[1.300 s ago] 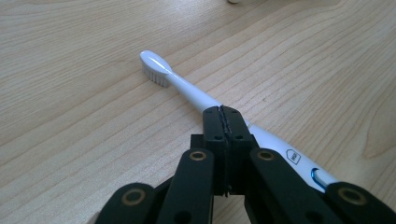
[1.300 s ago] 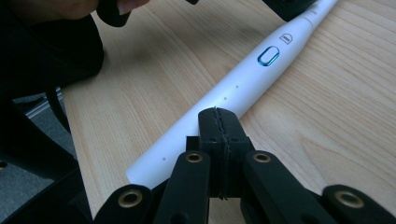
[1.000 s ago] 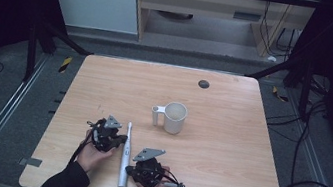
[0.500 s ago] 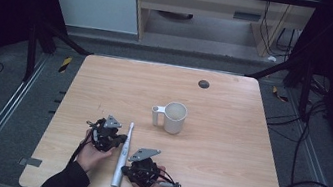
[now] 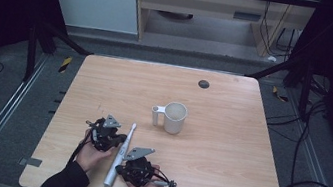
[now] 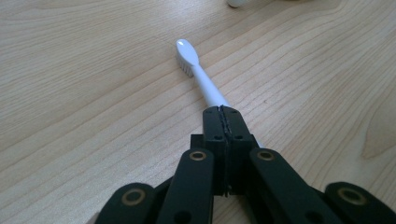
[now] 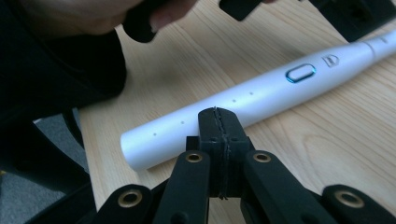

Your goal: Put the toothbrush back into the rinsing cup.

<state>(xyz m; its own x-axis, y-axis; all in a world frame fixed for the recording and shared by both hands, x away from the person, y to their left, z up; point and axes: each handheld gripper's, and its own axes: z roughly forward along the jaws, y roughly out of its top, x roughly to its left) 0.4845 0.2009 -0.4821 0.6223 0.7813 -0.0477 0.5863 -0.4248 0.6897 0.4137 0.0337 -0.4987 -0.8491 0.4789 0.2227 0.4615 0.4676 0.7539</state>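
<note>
Electric toothbrush point(image 5: 119, 157) lies flat on table point(image 5: 226, 148) between left gripper point(image 5: 116, 140) and right gripper point(image 5: 128, 169), both jaws fully closed, gripping nothing.

Items counted on the light wooden table point(image 5: 221, 183): one white electric toothbrush point(image 5: 120, 154) with a slim brush head; one white ceramic mug point(image 5: 173, 117) with a side handle; one small dark round disc point(image 5: 203, 83) near the far edge; two black two-jaw grippers, the left gripper point(image 5: 117, 139) and the right gripper point(image 5: 121, 166).
</note>
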